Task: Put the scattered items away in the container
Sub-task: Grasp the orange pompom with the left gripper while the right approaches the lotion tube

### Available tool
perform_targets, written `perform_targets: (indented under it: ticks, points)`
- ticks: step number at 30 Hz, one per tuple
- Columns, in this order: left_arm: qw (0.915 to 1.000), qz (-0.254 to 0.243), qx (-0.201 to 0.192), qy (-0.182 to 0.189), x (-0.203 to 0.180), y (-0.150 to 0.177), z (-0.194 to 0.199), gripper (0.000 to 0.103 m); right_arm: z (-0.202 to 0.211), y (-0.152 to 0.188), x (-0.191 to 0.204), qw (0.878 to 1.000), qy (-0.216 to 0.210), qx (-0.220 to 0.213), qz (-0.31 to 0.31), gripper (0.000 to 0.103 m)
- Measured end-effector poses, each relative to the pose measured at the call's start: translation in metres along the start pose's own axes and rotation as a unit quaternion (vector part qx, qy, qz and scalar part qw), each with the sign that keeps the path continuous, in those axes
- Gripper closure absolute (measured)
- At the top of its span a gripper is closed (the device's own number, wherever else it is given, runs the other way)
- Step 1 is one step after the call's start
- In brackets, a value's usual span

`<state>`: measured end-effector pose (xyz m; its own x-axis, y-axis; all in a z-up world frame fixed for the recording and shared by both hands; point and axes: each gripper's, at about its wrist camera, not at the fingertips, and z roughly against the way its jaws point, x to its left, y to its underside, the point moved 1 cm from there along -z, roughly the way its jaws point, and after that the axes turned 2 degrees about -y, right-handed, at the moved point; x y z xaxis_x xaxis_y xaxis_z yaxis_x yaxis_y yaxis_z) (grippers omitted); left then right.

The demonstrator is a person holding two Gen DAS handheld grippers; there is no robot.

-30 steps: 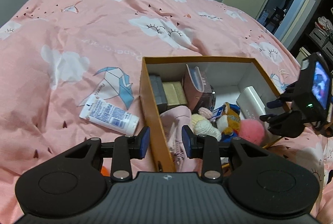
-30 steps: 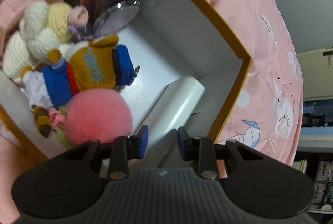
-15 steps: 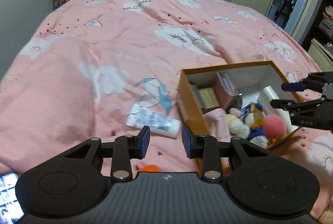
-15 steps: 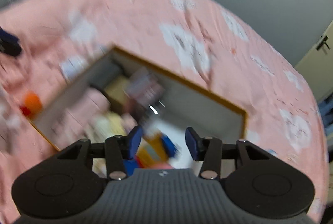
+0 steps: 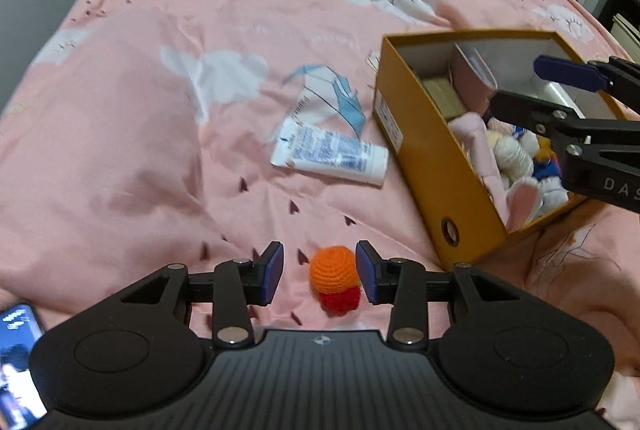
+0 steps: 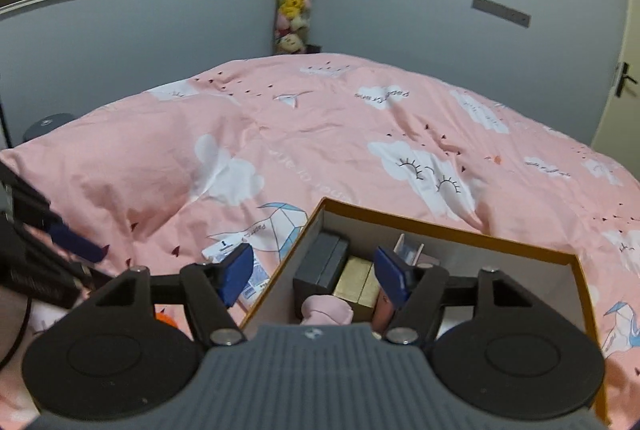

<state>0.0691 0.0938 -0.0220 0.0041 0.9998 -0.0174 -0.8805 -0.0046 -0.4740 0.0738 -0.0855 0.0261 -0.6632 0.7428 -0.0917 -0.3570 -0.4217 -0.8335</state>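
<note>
L gripper [image 5: 319, 273] jaws opening, straddling the crochet ball [image 5: 334, 270] on the bedspread [image 5: 140, 150], pads not touching yet. Ball sits at 7 o'clock from the box [image 5: 436, 166]. Prob light, soft, squashy; pinch orange part across the middle. R gripper [image 6: 314, 272] jaws opening, empty, above box. Tube [image 5: 330, 154] at 9 o'clock of box.
</note>
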Motion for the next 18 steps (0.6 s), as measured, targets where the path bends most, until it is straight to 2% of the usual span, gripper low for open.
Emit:
perform_targets:
  ticks: [6, 10, 13, 16, 18]
  points:
    - [0.9996, 0.015, 0.024, 0.002, -0.003, 0.006, -0.036, 0.053, -0.011, 0.012, 0.008, 1.000, 0.008, 0.006, -0.006, 0.034]
    - [0.9988, 0.020, 0.044, -0.011, -0.004, 0.008, -0.060, 0.053, -0.014, 0.018, 0.005, 1.000, 0.012, 0.013, -0.020, 0.034]
    - [0.9979, 0.033, 0.056, 0.007, -0.002, 0.009, -0.070, 0.051, -0.015, 0.019, 0.005, 1.000, 0.006, 0.016, -0.023, 0.034]
    - [0.9967, 0.025, 0.077, -0.006, -0.006, 0.012, -0.081, 0.052, -0.017, 0.020, 0.009, 1.000, 0.006, 0.016, -0.011, 0.034]
    - [0.9960, 0.033, 0.083, 0.000, -0.006, 0.016, -0.087, 0.057, -0.017, 0.021, 0.011, 1.000, 0.007, 0.016, -0.002, 0.033]
